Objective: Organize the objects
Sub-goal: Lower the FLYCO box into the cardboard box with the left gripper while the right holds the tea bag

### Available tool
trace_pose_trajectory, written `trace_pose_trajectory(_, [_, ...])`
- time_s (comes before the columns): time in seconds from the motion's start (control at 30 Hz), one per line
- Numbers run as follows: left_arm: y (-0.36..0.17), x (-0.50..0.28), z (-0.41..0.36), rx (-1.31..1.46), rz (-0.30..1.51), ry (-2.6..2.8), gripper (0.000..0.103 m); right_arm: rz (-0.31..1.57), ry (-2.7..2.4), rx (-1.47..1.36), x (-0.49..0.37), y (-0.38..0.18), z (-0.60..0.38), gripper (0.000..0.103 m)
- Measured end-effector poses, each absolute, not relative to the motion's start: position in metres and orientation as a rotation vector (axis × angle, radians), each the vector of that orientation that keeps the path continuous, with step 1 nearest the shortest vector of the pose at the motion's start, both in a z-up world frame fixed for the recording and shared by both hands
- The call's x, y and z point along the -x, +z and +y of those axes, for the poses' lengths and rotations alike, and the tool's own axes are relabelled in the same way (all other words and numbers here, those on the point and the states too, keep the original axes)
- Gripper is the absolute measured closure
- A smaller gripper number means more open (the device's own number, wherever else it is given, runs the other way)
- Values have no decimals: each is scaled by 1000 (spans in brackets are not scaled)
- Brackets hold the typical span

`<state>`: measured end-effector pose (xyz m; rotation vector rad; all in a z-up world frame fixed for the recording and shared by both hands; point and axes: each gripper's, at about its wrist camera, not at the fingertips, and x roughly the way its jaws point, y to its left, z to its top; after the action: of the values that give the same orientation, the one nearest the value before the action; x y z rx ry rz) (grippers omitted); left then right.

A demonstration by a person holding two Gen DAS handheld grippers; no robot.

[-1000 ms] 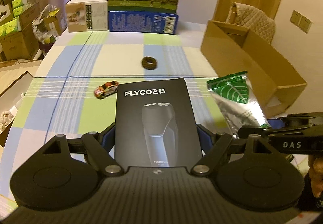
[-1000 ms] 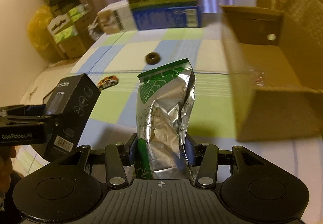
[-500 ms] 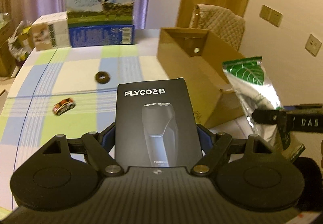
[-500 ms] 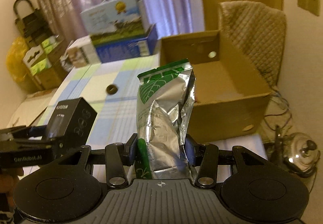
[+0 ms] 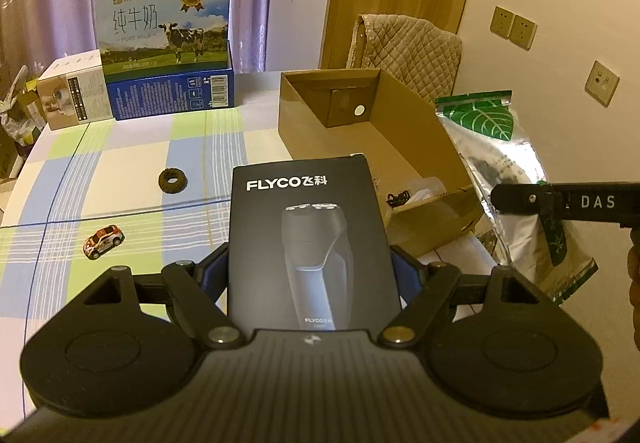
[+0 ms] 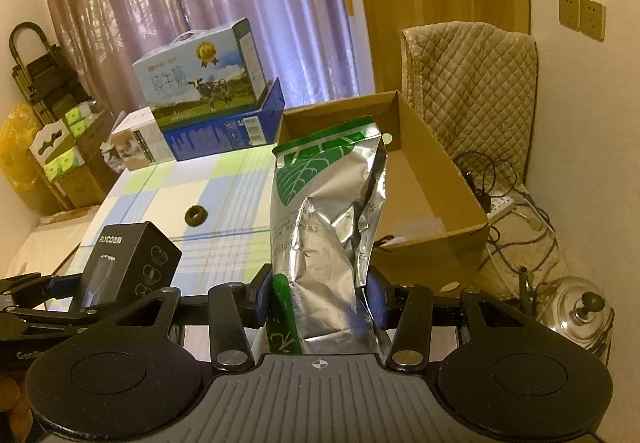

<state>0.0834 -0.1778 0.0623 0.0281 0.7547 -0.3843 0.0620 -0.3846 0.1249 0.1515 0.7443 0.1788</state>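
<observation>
The left gripper point(image 5: 310, 275) has its fingers point(image 5: 216, 271) pinching the lower sides of the black shaver box point(image 5: 308, 239), held upright with its printed face to the camera, lifted clear of the bench point(image 5: 120, 159). The right gripper point(image 6: 320, 299) has its fingers point(image 6: 378, 301) squeezed on the base of the silver foil pouch point(image 6: 328, 219), also upright, so the soft bag does not flop. Both are carried side by side toward the open cardboard box point(image 5: 404, 131) at the bench's far corner, presumably where they belong. A toy car point(image 5: 103, 240) and a dark ring point(image 5: 173, 180) lie on the checked cloth, likely next. Milk cartons point(image 5: 166, 43) stand at the back.
</observation>
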Motion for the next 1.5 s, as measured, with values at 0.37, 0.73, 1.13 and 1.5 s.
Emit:
trace_pose_trajectory(0.37, [59, -89, -190, -34, 765, -407, 26, 737, 158, -155, -62, 126, -399, 59])
trace_pose_trajectory(0.73, [56, -102, -210, -32, 778, -430, 26, 722, 117, -131, -76, 135, -427, 59])
trace_pose_trajectory(1.13, [61, -136, -252, -5, 796, -470, 26, 771, 161, -83, -119, 134, -444, 59])
trace_pose_trajectory(1.5, [68, -190, -288, 15, 803, -473, 25, 814, 185, -83, -175, 134, -461, 59])
